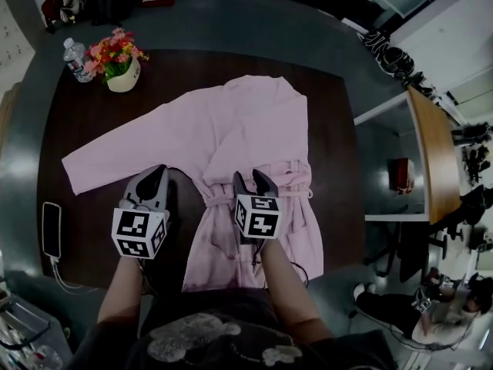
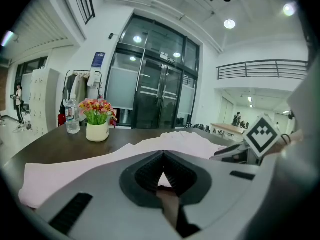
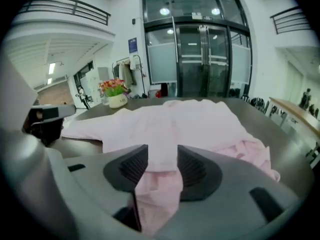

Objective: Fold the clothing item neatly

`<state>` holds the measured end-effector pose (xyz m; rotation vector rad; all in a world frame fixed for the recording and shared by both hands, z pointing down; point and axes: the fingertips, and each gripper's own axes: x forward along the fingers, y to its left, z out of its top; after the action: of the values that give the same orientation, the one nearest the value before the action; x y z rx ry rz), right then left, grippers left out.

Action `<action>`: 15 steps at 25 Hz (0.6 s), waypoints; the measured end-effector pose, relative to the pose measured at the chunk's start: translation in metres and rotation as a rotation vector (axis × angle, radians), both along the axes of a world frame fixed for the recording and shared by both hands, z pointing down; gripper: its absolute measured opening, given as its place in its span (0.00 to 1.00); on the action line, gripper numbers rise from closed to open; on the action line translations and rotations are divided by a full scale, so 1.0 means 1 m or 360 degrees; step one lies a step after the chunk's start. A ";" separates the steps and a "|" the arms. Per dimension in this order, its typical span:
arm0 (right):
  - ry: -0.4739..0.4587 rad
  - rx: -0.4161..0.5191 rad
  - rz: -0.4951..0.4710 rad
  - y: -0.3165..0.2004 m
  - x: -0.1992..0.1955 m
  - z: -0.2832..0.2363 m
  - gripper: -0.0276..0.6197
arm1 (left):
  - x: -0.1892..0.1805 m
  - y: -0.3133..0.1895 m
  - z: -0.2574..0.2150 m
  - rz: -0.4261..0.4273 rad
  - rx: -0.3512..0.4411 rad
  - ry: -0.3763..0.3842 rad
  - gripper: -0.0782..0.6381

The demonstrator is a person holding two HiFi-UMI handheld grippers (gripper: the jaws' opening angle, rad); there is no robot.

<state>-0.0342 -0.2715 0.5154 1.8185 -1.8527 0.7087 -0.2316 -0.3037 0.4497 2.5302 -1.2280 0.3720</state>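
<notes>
A pale pink robe (image 1: 246, 129) lies spread on the dark table (image 1: 85, 114), collar away from me, its left sleeve (image 1: 115, 156) stretched out to the left. In the head view my right gripper (image 1: 254, 177) hovers over the robe's waist by the tied belt (image 1: 218, 199). Its jaws stand apart in the right gripper view (image 3: 162, 159), with pink cloth (image 3: 175, 124) showing in the gap and no pad pressing on it. My left gripper (image 1: 158, 172) is shut with nothing in it, over bare table just left of the waist. In its own view the left gripper (image 2: 162, 156) points toward the sleeve (image 2: 75, 171).
A white pot of flowers (image 1: 119, 64) and a water bottle (image 1: 75, 58) stand at the table's far left corner. A phone on a cable (image 1: 51, 230) lies near the left front edge. The robe's hem hangs over the front edge toward my body. A wooden desk (image 1: 431, 153) stands to the right.
</notes>
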 end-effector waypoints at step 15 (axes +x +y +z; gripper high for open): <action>-0.0087 -0.0011 0.0037 -0.030 -0.001 -0.019 0.05 | -0.007 -0.007 0.001 -0.0020 0.0017 -0.0004 0.12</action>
<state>-0.0351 -0.3018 0.4968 1.8364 -1.8640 0.7793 -0.2386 -0.3107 0.4504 2.5306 -1.2492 0.3670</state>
